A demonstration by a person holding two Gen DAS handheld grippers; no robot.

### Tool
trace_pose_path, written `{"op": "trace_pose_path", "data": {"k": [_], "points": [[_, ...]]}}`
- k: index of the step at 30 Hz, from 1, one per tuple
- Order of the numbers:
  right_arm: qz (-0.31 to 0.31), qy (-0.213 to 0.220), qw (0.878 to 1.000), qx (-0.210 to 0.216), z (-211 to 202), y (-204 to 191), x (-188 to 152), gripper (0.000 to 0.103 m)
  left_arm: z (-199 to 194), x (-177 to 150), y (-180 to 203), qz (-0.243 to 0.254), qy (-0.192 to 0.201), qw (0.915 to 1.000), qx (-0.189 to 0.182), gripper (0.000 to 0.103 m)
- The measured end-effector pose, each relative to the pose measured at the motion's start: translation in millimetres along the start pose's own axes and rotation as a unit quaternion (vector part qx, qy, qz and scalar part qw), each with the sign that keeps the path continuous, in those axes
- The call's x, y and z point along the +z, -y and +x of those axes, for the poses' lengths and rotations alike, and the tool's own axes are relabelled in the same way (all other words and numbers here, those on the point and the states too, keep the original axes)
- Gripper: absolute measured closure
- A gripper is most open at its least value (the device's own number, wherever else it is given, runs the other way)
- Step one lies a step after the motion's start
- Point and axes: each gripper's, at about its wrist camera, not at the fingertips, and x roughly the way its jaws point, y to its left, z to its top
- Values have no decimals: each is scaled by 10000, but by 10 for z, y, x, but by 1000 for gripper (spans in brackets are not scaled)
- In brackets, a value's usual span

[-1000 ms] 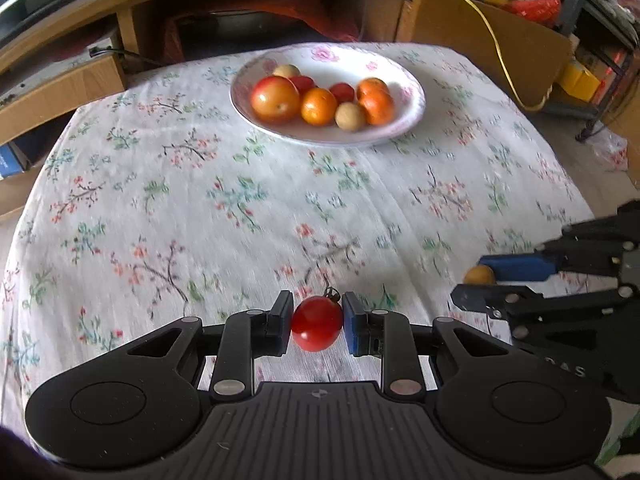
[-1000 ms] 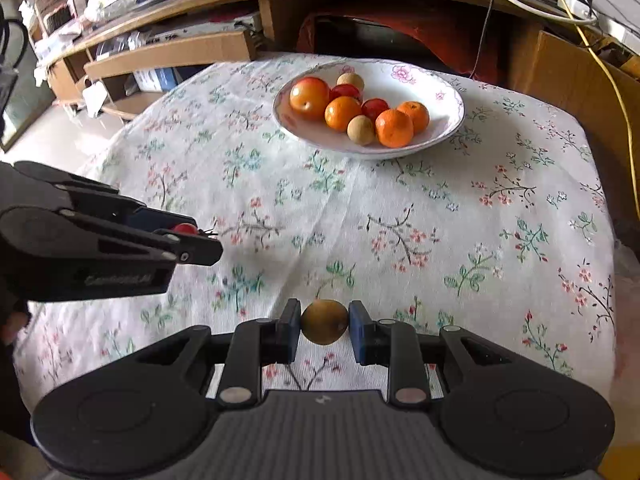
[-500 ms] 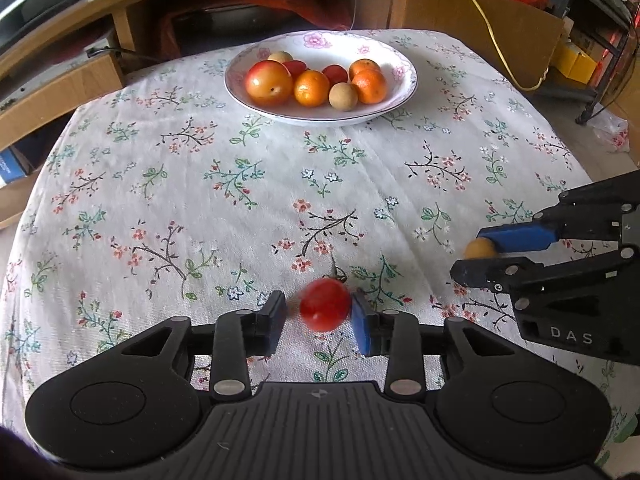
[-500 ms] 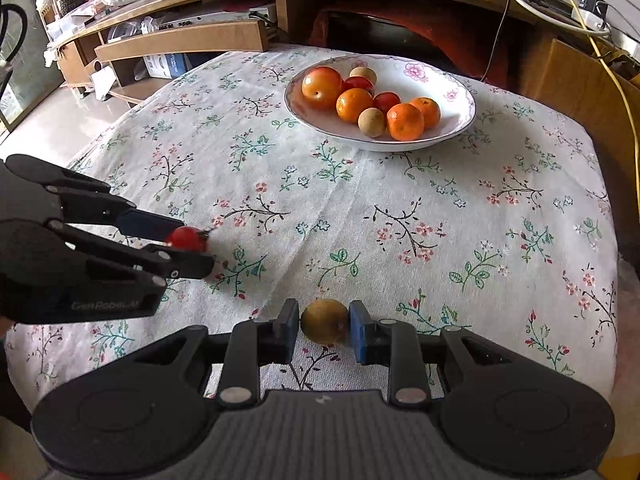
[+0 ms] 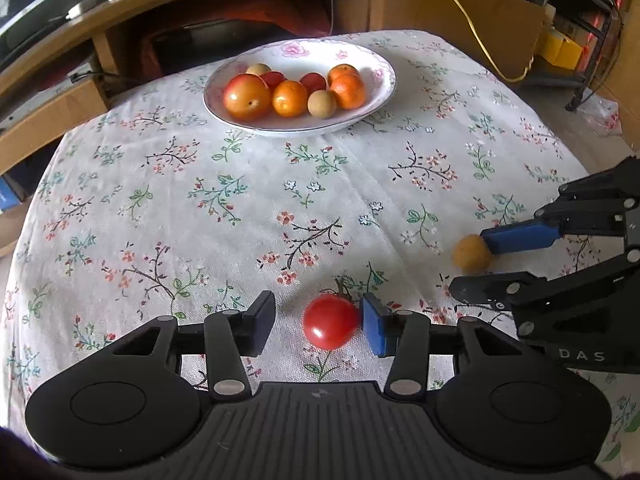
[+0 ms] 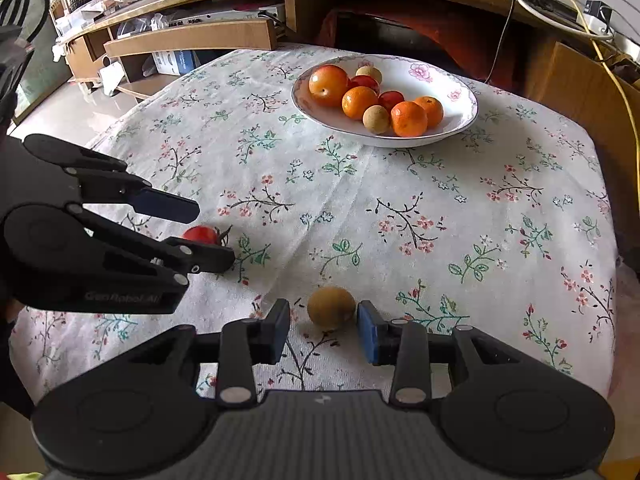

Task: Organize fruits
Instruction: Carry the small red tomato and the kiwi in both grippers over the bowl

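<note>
A red tomato (image 5: 330, 322) lies on the flowered cloth between the jaws of my left gripper (image 5: 320, 326). The jaws are opening; the tomato touches only the right pad, with a wide gap to the left one. A small yellow-brown fruit (image 6: 331, 307) rests on the cloth between the opening jaws of my right gripper (image 6: 324, 330), free of both pads. Each view shows the other gripper from the side: the right gripper (image 5: 468, 266) around its fruit (image 5: 472, 254), the left gripper (image 6: 214, 234) around the tomato (image 6: 202, 235). A white flowered plate (image 5: 300, 130) (image 6: 460, 128) with several fruits stands at the far side.
The cloth-covered table (image 5: 160, 200) drops off at its rounded edges on both sides. Behind it stand a wooden desk (image 6: 192, 38) and a cardboard box (image 5: 460, 24) with a yellow cable (image 5: 476, 36) running over it.
Both grippers were shut on their fruits a second ago. Their jaws have spread, and the tomato and the yellow-brown fruit now rest loose on the cloth.
</note>
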Motion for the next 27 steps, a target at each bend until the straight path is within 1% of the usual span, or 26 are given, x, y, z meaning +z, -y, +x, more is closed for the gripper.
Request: {"op": "trace_pose_path", "data": {"k": [9, 11, 13, 15, 16, 23, 27], "points": [[4, 24, 10000, -5, 9, 18, 14, 65, 5, -11, 11, 38, -12, 10000, -81, 52], [-61, 0, 10000, -52, 17, 1, 18, 66, 3, -9, 17, 43, -17, 9999, -108, 55], [-115, -17, 9998, -135, 17, -12, 21, 71, -4, -12, 32, 83, -29, 9999, -116, 59], [-75, -22, 9998, -156, 15, 1, 24, 75, -17, -17, 46, 105, -53, 9999, -89, 64], [-29, -32, 9999, -135, 14, 15, 28, 75, -23, -17, 49, 99, -72, 9999, -89, 65], [-14, -55, 9999, -123, 22, 17, 35, 75, -29, -19, 36, 72, -137, 9999, -70, 63], [-2, -56, 9999, -124, 24, 16, 39, 75, -33, -12, 27, 8, -173, 9998, -74, 66]]}}
